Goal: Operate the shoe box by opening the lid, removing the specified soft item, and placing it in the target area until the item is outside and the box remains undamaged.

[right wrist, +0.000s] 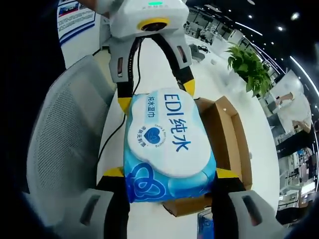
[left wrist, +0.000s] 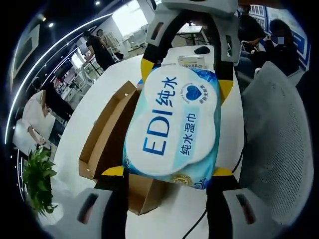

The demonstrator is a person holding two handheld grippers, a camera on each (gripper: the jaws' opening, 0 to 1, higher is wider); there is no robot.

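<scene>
Office background, white table (left wrist: 227, 129): wet-wipe pack held clear above the opened shoe box.

At the yellow fingertips (left wrist: 113, 171) of the left gripper (left wrist: 168, 172), the near end of the wet-wipe pack (left wrist: 172, 127) is clamped between the two jaws; the far end is clamped likewise by the right gripper (left wrist: 185, 79), which enters from the top of the left gripper view. In the right gripper view the same double grip is seen: the right gripper (right wrist: 167, 173) is closed on one end of the pack (right wrist: 164, 144), the left gripper (right wrist: 155, 92) on the other. The pack is held level in the air, over and partly beside the brown shoe box (left wrist: 107, 132), whose interior is exposed. Removal is judged complete; transfer is in hand. A joint, level move away from the box (right wrist: 227, 134) toward the target area is called for next, followed by release. Both grippers are opposed, jaws facing each other along the pack. A grey mesh chair (right wrist: 65, 134) stands beside the table.
</scene>
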